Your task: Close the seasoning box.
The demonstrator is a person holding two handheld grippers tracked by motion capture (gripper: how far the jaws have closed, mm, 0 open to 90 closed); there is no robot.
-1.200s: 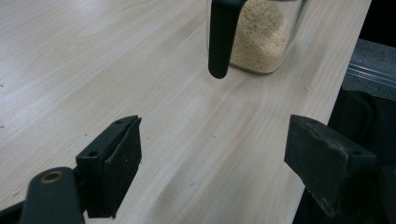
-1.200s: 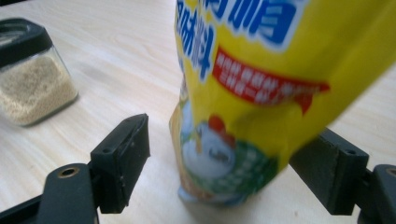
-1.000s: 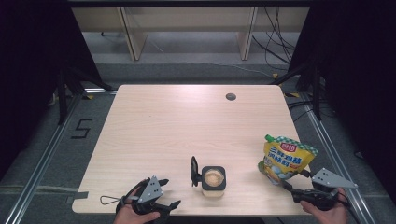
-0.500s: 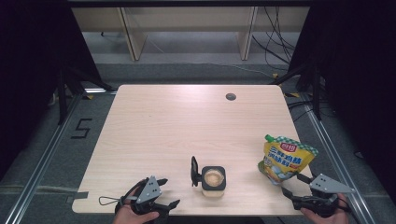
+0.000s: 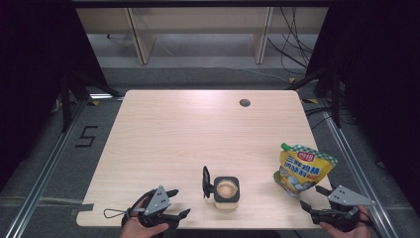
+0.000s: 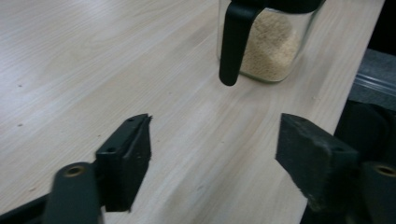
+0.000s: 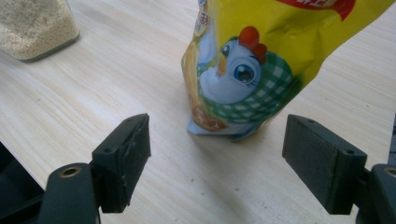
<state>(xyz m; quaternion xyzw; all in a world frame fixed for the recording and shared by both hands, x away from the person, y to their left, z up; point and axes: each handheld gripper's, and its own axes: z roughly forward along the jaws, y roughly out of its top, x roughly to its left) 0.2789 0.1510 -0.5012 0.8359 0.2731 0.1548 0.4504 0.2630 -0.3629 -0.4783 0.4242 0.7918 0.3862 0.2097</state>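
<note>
glass jar (image 5: 227,191) of pale granules stands near the bench's (image 5: 198,129) front edge, its black lid (image 5: 205,181) hinged open. the left gripper (image 5: 174,205) waits just left of it, jaws wide and empty though they have just been closing a little, likely readying for a grip. the yellow pouch (image 5: 303,168) stands by the front right corner; the right gripper (image 5: 313,198) has drawn back slightly, jaws wide, empty. the bench's back half gives room.

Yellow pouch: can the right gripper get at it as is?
Probably yes. The right gripper is open and faces the yellow pouch, which stands upright just ahead with bare table between them.
</note>
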